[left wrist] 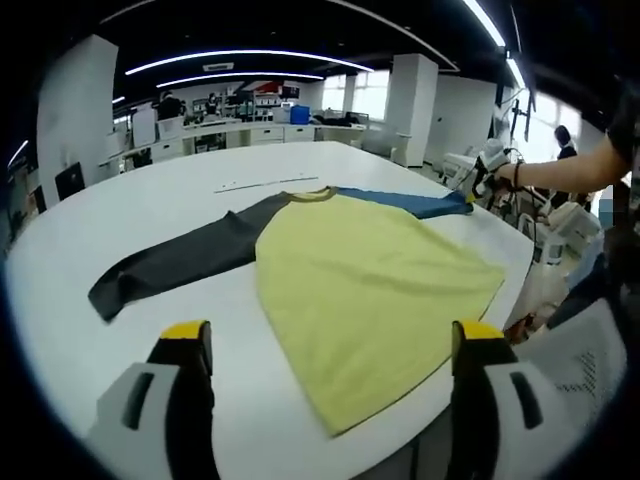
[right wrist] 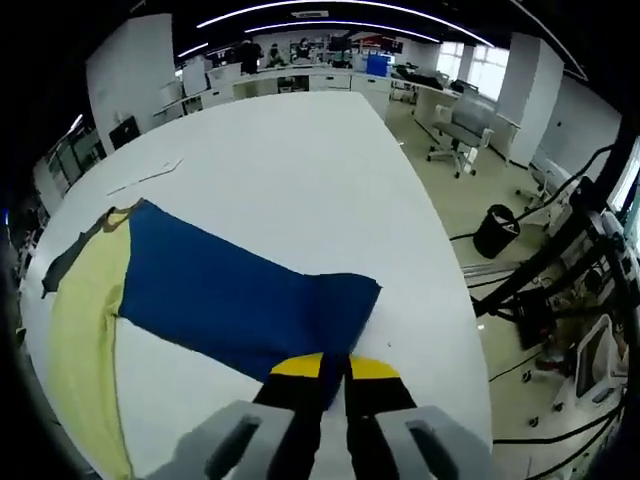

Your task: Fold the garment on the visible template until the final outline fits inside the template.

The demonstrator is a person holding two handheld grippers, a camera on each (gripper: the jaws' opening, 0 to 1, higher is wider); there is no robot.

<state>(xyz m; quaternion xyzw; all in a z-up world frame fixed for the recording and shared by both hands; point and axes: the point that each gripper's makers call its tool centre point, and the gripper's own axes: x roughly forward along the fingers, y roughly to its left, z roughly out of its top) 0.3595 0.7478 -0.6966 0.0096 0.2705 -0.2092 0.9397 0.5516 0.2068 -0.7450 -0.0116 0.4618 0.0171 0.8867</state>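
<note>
A shirt lies flat on the white table (left wrist: 150,200), with a yellow body (left wrist: 370,280), a dark grey sleeve (left wrist: 180,262) and a blue sleeve (left wrist: 410,202). My left gripper (left wrist: 332,335) is open above the table's near edge, its yellow-tipped jaws wide apart on either side of the shirt's hem. My right gripper (right wrist: 335,368) is shut on the cuff end of the blue sleeve (right wrist: 230,290), which lies spread on the table. In the left gripper view the right gripper (left wrist: 480,183) appears at the sleeve's far end, held by a person's arm (left wrist: 560,172).
A thin pale strip (left wrist: 265,183) lies on the table beyond the collar. Off the table's right edge stand a black bin (right wrist: 497,230), cables and a grey chair (right wrist: 465,120). Desks with equipment (left wrist: 240,120) line the back of the room.
</note>
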